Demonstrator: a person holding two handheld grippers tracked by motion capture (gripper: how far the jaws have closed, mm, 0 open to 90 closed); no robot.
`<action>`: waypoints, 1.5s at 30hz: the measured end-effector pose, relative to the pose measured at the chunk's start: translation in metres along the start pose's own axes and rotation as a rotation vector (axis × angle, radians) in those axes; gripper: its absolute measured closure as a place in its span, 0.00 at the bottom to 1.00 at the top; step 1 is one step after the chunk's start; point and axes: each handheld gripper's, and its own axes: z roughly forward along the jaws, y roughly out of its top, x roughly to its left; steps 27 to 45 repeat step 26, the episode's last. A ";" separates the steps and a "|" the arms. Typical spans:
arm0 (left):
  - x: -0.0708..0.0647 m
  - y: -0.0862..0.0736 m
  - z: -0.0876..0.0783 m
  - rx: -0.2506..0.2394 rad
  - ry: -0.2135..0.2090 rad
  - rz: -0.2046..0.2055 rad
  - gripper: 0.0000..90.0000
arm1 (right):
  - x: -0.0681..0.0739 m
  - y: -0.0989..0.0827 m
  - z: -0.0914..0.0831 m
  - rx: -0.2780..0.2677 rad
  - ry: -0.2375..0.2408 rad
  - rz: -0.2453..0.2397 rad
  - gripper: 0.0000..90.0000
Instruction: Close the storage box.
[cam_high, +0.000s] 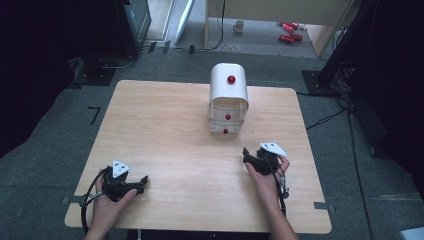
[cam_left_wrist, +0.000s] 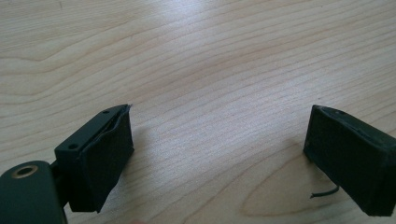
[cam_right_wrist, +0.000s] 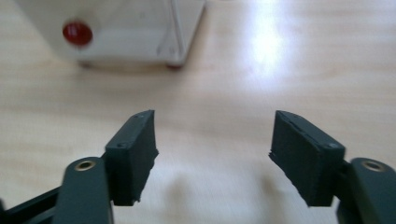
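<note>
A small white drawer cabinet (cam_high: 228, 100) with red knobs (cam_high: 231, 79) stands at the middle back of the wooden table (cam_high: 165, 130). My right gripper (cam_high: 248, 156) is held in front of it and a little to its right, a short way off. In the right gripper view its jaws (cam_right_wrist: 214, 135) stand open with nothing between them, and the cabinet's lowest drawer (cam_right_wrist: 112, 28) with its red knob (cam_right_wrist: 77, 33) lies ahead at the upper left. My left gripper (cam_high: 144, 181) rests near the table's front left. It is open over bare wood (cam_left_wrist: 219, 140).
Beyond the table, on the grey floor, stand a mug (cam_high: 239, 26) and red cans (cam_high: 289, 31). Dark equipment stands flank the far left (cam_high: 115, 35) and the right (cam_high: 345, 55). Cables run along the floor at the right (cam_high: 325, 119).
</note>
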 end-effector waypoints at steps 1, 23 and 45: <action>0.000 0.000 0.000 0.000 0.000 0.000 0.09 | 0.000 0.000 0.000 0.000 0.000 0.000 0.28; 0.000 0.000 0.000 0.000 0.003 -0.002 0.09 | -0.022 -0.033 -0.038 0.128 -0.028 -0.123 0.16; 0.000 0.000 0.000 0.000 0.003 -0.002 0.09 | -0.022 -0.033 -0.038 0.129 -0.028 -0.122 0.16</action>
